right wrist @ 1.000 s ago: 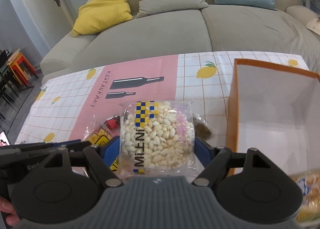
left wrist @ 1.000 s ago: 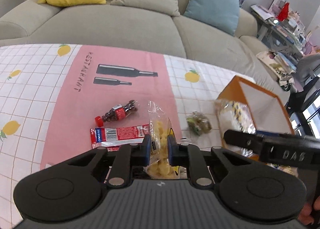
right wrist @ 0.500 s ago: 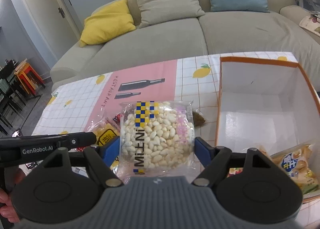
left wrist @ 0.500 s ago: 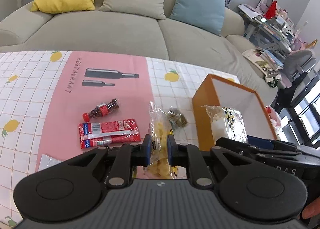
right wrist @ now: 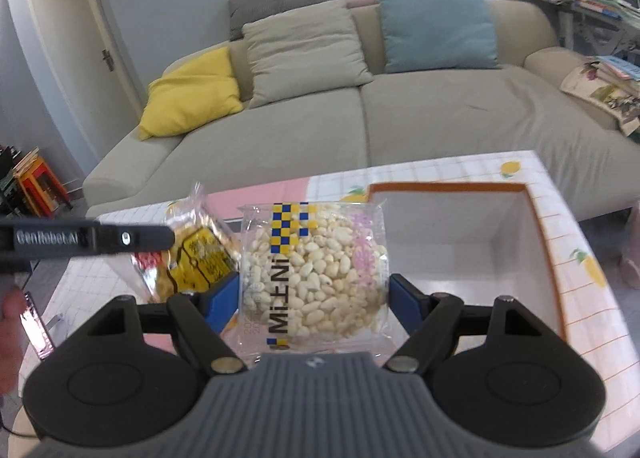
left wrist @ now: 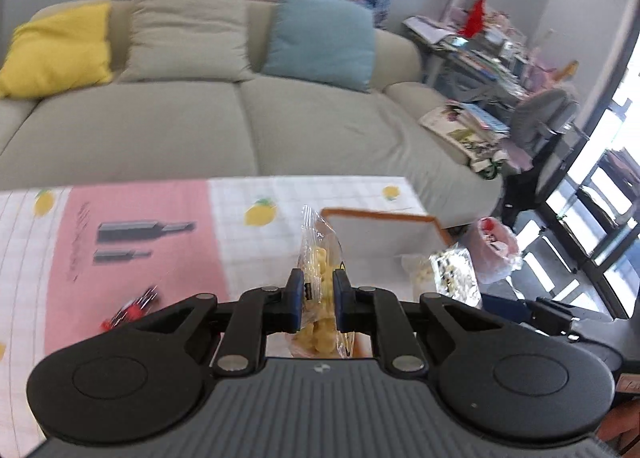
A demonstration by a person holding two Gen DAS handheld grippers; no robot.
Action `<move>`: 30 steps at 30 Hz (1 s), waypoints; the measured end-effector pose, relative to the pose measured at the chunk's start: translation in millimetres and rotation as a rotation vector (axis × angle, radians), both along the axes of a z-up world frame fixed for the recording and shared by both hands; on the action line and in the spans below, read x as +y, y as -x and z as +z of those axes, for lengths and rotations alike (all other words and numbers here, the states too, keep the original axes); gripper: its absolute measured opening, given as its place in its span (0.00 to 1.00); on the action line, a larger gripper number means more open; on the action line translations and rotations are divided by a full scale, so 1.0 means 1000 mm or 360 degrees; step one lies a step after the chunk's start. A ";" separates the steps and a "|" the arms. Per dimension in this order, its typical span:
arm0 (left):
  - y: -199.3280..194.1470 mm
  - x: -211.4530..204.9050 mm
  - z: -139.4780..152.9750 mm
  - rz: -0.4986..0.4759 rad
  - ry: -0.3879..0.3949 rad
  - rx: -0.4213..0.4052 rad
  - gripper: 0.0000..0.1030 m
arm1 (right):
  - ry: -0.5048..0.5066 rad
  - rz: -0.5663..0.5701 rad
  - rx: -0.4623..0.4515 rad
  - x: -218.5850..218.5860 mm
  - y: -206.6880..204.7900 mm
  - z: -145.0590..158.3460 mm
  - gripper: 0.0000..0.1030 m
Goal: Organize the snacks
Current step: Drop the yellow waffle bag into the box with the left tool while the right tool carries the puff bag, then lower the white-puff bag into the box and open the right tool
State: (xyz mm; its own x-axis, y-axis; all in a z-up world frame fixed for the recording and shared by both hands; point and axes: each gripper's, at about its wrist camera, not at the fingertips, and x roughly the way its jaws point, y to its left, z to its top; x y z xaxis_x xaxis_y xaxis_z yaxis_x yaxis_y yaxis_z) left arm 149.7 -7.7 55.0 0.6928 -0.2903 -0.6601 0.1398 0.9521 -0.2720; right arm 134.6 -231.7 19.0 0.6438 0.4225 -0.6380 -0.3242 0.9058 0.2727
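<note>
Puffed-rice packet [right wrist: 316,270] sits clamped inside right gripper [right wrist: 316,298].

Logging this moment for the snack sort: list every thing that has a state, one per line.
Left gripper: shut on clear bag of yellow snacks, lifted.
Right gripper: shut on clear packet of white puffed rice, lifted.
Orange-rimmed white box: open, on table.

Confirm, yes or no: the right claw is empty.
No, the right claw grips a clear bag of white puffed snacks between its blue pads.
</note>
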 end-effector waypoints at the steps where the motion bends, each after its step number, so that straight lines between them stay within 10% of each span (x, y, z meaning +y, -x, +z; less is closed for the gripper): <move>1: -0.006 -0.006 0.003 -0.0024 0.0006 -0.0010 0.15 | 0.0004 -0.0013 -0.0007 -0.005 -0.001 0.002 0.74; 16: -0.088 -0.114 -0.048 -0.0389 -0.0048 0.0169 0.13 | 0.0267 -0.0093 0.0154 -0.079 -0.047 -0.030 0.74; 30: -0.111 -0.122 -0.110 -0.0439 -0.0157 0.0399 0.06 | 0.0588 0.0144 0.0330 -0.062 -0.095 -0.107 0.74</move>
State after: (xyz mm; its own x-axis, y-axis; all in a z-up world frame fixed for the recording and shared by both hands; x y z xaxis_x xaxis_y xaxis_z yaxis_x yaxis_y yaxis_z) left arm 260.6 -130.1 -55.1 0.4108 -0.3702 -0.8332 0.3353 0.9112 -0.2395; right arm 229.2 -293.8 -87.8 0.4570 0.1900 -0.8689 -0.3791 0.9253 0.0029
